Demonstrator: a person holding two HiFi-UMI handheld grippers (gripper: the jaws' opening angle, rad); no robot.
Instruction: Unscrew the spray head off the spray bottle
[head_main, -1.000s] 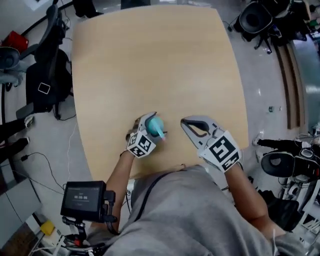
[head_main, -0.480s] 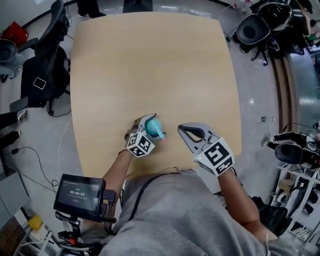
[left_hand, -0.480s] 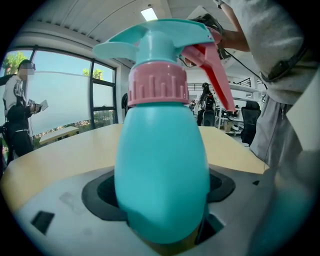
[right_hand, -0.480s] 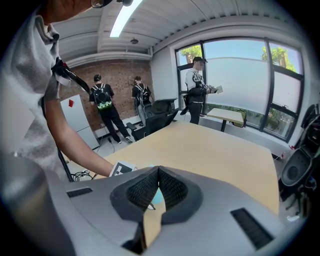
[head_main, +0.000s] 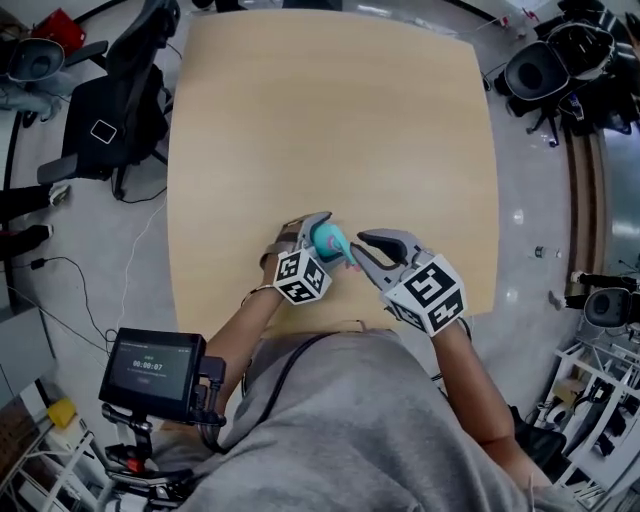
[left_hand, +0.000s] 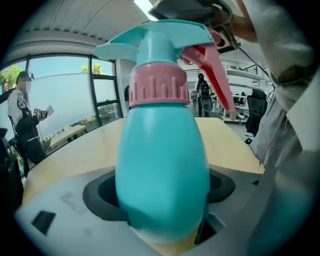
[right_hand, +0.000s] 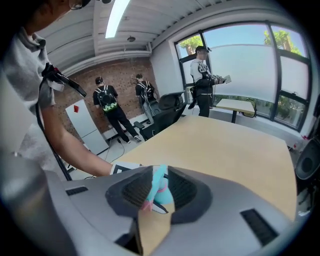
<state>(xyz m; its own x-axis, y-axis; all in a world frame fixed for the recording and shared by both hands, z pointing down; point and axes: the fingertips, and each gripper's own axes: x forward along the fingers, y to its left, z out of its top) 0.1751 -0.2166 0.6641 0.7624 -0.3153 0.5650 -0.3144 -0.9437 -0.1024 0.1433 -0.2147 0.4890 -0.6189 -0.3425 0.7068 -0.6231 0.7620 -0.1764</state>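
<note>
Left gripper (head_main: 316, 229) holds the spray bottle (left_hand: 162, 175) upright; its spray head (left_hand: 160, 45) sits at the right gripper's (head_main: 358, 248) tips, between narrow jaws that have just been opening

You can read no words anywhere; the small screen (head_main: 150, 365) just off the table's (head_main: 330, 120) near left corner shows timer digits too tiny to read.

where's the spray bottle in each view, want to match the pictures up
Head view: spray bottle just below picture centre, near the table's front edge.
Left gripper view: the bottle stands upright and fills the middle.
Right gripper view: the bottle is small, low centre.
Shared landmark: the wooden table.
</note>
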